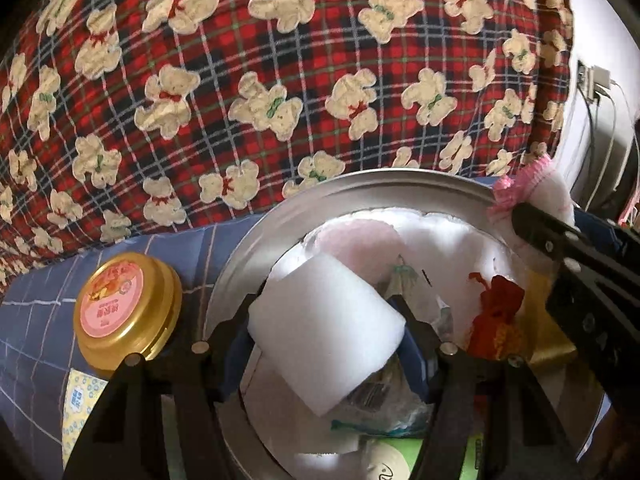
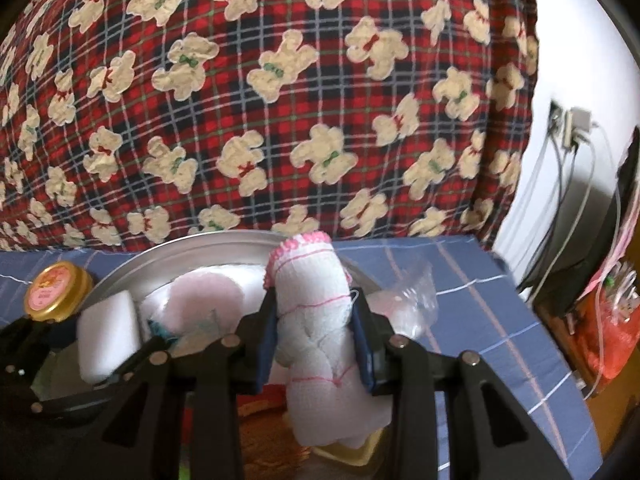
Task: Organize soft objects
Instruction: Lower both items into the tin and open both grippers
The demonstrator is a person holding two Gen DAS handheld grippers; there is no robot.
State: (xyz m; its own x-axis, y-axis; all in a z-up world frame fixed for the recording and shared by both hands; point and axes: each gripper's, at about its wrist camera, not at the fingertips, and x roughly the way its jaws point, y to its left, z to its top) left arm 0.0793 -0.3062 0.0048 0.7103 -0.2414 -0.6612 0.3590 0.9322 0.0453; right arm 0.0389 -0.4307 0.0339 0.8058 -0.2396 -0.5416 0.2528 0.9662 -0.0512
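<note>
My left gripper [image 1: 326,320] is shut on a white foam sponge block [image 1: 320,332] and holds it over the round metal basin [image 1: 360,188]. My right gripper [image 2: 316,332] is shut on a rolled white cloth with pink trim [image 2: 316,320], held above the basin's right side [image 2: 192,246]. In the left wrist view the right gripper's arm [image 1: 580,264] and the cloth's pink end [image 1: 520,192] show at the right. The basin holds a pale pink pad [image 1: 356,236], white soft pieces, a red knitted item [image 1: 496,312] and plastic packets.
A gold-lidded jar [image 1: 128,312] stands left of the basin on the blue checked sheet [image 1: 40,320]. A big red plaid pillow with bears [image 1: 280,80] rises behind. A clear plastic bag [image 2: 412,292] lies right of the basin. Cables and a wall socket [image 2: 568,128] are far right.
</note>
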